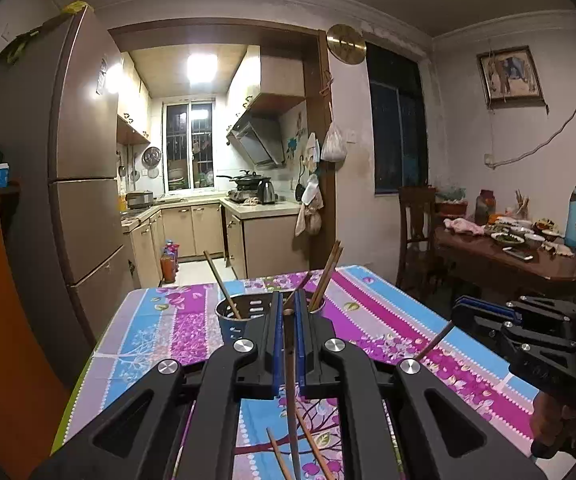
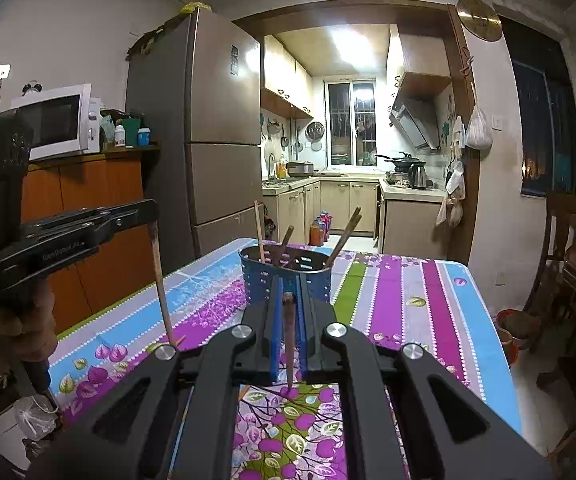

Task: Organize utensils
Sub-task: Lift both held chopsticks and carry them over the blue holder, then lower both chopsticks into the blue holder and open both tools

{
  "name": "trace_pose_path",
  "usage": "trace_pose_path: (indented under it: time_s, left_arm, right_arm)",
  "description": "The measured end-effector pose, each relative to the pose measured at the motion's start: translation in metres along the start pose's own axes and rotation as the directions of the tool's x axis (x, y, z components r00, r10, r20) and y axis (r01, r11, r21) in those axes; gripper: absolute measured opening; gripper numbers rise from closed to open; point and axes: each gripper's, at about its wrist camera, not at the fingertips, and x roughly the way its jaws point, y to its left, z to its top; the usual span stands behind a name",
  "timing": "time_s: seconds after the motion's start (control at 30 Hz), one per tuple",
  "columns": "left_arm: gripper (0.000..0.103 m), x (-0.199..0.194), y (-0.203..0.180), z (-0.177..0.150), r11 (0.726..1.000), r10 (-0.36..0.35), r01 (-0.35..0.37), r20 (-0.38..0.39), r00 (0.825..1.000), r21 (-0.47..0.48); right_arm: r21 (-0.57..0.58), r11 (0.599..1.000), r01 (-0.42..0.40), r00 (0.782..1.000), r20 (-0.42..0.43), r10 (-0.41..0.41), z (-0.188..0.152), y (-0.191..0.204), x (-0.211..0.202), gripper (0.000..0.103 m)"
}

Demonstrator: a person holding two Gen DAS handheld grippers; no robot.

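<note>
A blue perforated utensil holder [image 1: 236, 318] [image 2: 288, 276] stands on the floral tablecloth and holds several brown chopsticks [image 1: 324, 278] [image 2: 342, 238]. My left gripper [image 1: 288, 312] is shut on a brown chopstick [image 1: 291, 392] that hangs down to the table just in front of the holder. It also shows at the left of the right wrist view [image 2: 149, 216], with its chopstick [image 2: 161, 288]. My right gripper [image 2: 289, 300] is shut on another brown chopstick [image 2: 289, 340] that points down, near the holder. It shows at the right of the left wrist view [image 1: 462, 310].
Loose chopsticks [image 1: 308, 444] lie on the tablecloth [image 1: 388, 320] under my left gripper. A fridge [image 2: 207, 128] and an orange cabinet [image 2: 87, 216] stand left of the table. A dining table with dishes [image 1: 508, 248] and a chair [image 1: 416, 232] stand to the right.
</note>
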Motion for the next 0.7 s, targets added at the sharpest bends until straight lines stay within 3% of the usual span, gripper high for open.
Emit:
trace_pose_path:
  time_s: [0.7]
  left_arm:
    - [0.007, -0.019, 0.012, 0.021, 0.999, -0.021, 0.023, 0.055, 0.998, -0.040]
  right_arm:
    - [-0.022, 1.000, -0.013, 0.999, 0.046, 0.014, 0.028, 0.012, -0.016, 0.005]
